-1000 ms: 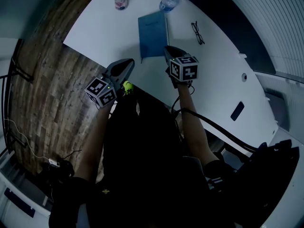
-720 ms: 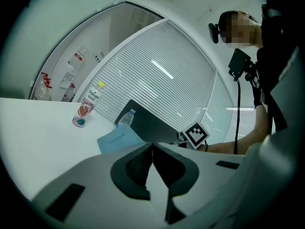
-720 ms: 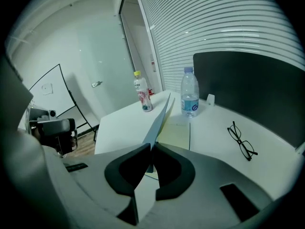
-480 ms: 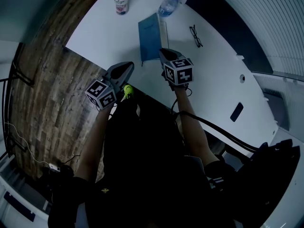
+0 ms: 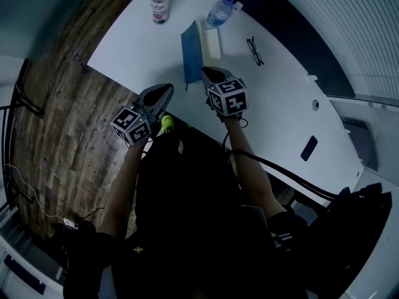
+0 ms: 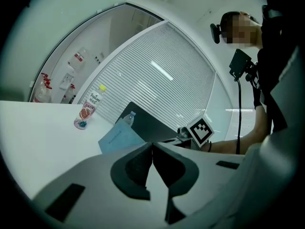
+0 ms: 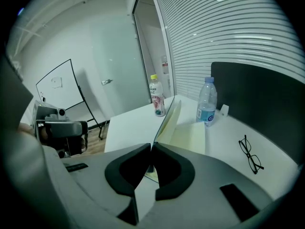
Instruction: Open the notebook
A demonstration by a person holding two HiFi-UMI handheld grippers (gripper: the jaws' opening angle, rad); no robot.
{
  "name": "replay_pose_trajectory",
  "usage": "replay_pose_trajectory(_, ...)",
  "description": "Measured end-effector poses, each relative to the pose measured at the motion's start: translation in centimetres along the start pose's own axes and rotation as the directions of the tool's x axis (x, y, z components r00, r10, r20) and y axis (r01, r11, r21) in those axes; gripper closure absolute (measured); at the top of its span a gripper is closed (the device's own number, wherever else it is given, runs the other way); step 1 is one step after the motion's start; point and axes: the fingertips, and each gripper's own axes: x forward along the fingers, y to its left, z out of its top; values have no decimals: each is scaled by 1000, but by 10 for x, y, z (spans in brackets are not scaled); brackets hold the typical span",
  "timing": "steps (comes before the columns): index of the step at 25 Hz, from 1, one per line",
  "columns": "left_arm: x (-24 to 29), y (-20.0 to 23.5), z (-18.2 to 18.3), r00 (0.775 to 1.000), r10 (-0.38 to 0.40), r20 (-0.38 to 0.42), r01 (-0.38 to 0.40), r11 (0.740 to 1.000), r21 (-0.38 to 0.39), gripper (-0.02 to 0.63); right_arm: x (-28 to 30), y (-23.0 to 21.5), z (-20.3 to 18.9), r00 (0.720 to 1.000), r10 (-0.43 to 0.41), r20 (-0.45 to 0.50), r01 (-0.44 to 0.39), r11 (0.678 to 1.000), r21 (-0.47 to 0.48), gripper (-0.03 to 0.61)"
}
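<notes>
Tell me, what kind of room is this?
Probably an office meeting room. There is a big white table with a blue-covered paper notebook on it, a white whiteboard on a black stand, and white slatted blinds along the wall.

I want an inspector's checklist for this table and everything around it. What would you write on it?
Surface: white table, a few things on it.
Job's things: notebook, blue cover raised partway, pale pages showing.
Clutter: yellow-capped bottle and water bottle upright beyond the notebook; glasses lying to its right.
Grippers: right gripper shut on the near edge of the notebook's cover; left gripper shut with nothing in it, at the table's near edge.
Cables: black cable trails back from the right gripper beside the person's arm.
Surroundings: wooden floor, window blinds, whiteboard.
</notes>
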Motion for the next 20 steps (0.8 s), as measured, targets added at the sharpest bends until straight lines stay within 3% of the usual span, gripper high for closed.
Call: replay_pose_trajectory(20,-25,21,3,998,52,37,-51,998,-36,601,24,53,17,995,98,-18,-100,990,-96,545)
